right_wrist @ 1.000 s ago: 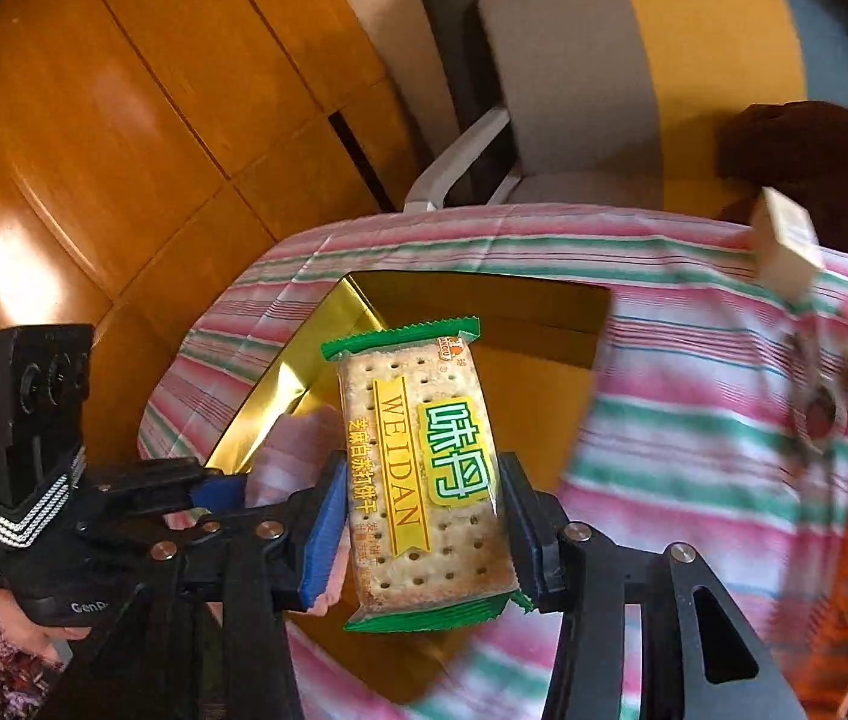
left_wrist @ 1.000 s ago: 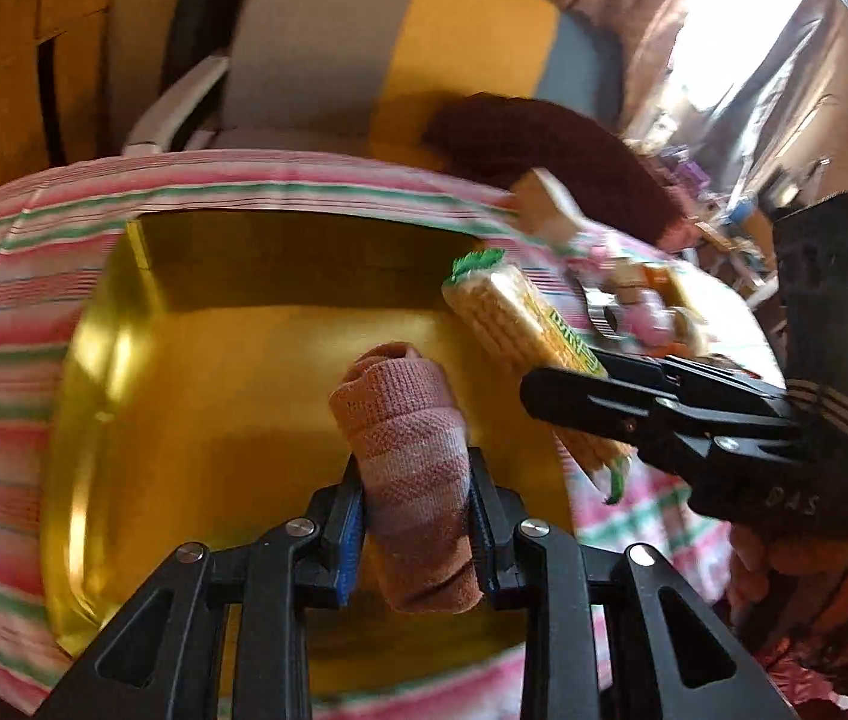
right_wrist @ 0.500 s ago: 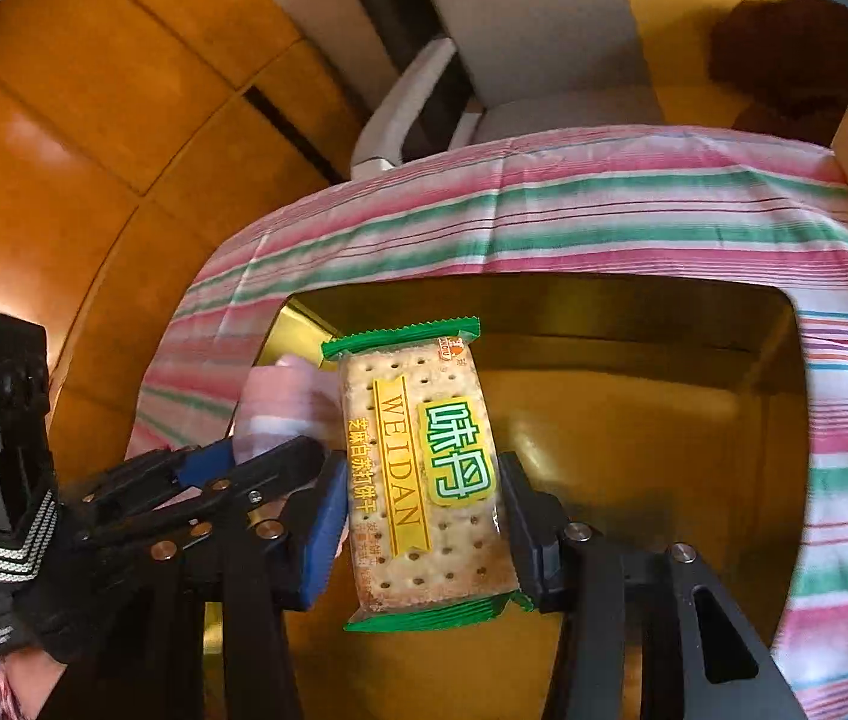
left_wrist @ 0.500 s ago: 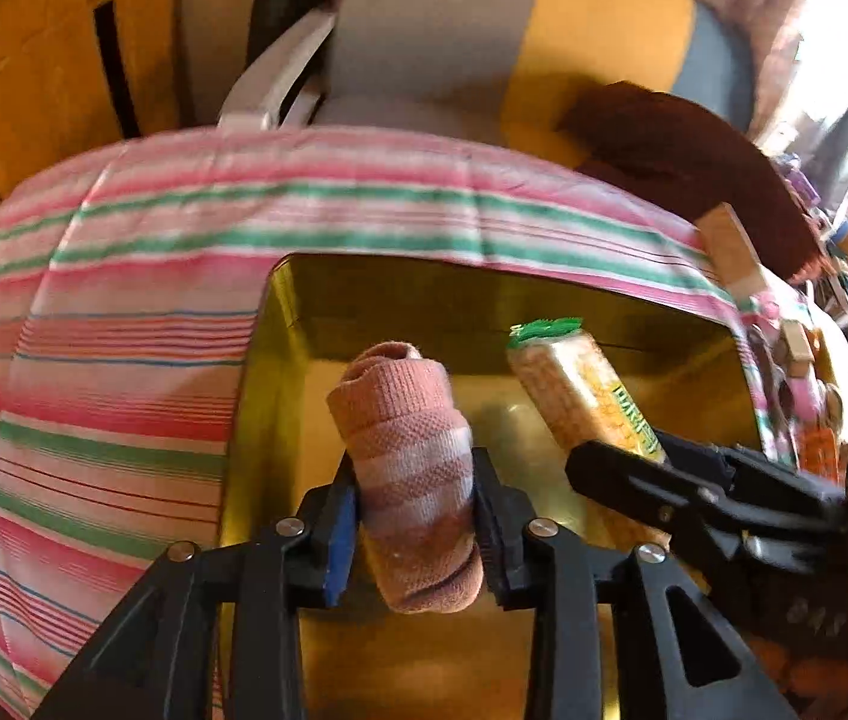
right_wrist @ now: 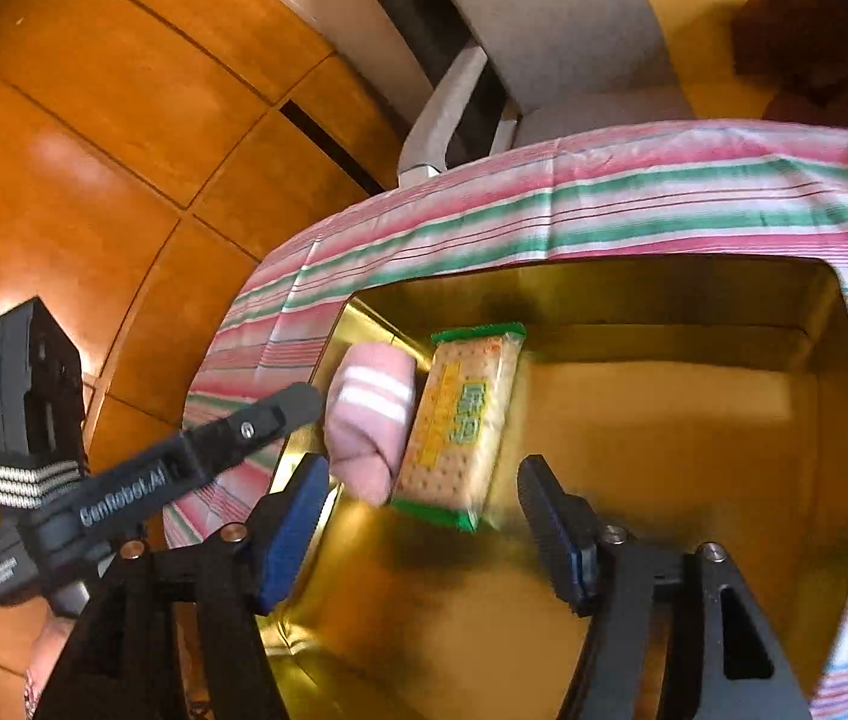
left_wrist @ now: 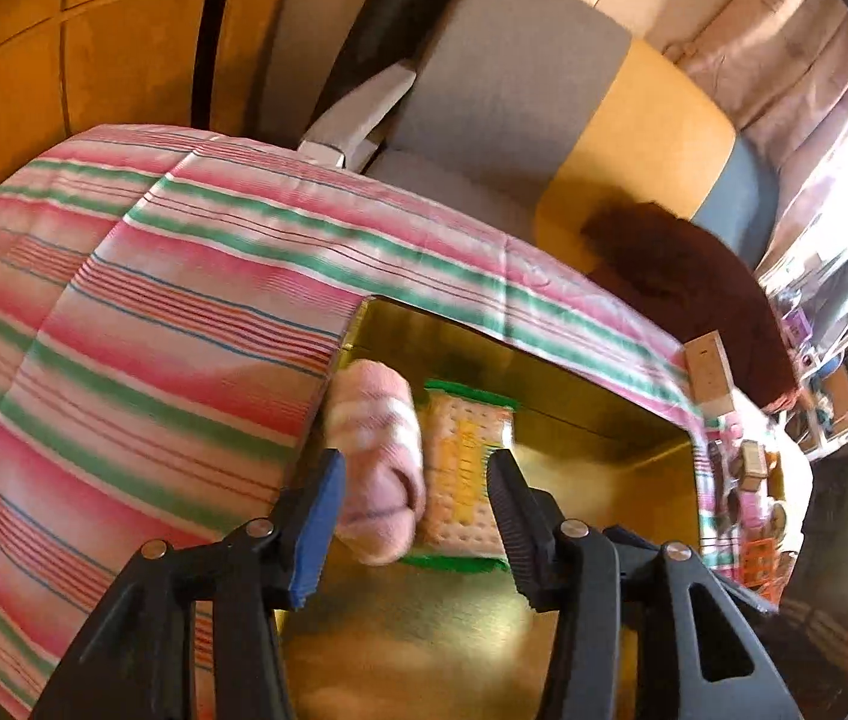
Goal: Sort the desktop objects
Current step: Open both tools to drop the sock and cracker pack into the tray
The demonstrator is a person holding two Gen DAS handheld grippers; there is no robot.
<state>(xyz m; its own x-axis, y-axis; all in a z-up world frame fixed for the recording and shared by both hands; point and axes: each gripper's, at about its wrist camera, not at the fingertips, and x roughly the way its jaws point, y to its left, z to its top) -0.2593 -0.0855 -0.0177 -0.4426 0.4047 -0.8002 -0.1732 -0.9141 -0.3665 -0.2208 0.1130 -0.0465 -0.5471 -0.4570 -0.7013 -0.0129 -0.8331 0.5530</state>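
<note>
Both grippers hang over a gold tray (right_wrist: 664, 312) that sits on a table under a pink, green and white striped cloth (left_wrist: 153, 324).

The left gripper (left_wrist: 411, 516) has its jaws opening, and its pads stand clear of what lies between them. A rolled pink sock (left_wrist: 378, 456) lies just inside the left finger, near the tray's left wall. In the left wrist view it is blurred, so whether it rests on the tray floor cannot be told. From the right wrist view the left gripper (right_wrist: 312, 399) reaches in from the left, one finger tip right beside the sock (right_wrist: 369, 420).

The right gripper (right_wrist: 424, 510) also has its jaws opening, with the fingers well apart and gripping nothing. A cracker pack (right_wrist: 463, 420) with green ends lies beyond the fingers, tilted, its long side touching the sock. In the left wrist view the pack (left_wrist: 466, 474) shows just right of the sock, partly behind it.

Behind the table stands a chair (left_wrist: 520, 108) in grey, yellow and blue, with a dark brown bundle (left_wrist: 682, 276) on its seat. Small cartons and oddments (left_wrist: 748, 468) crowd the cloth to the right of the tray. The floor (right_wrist: 93, 120) is orange wood.
</note>
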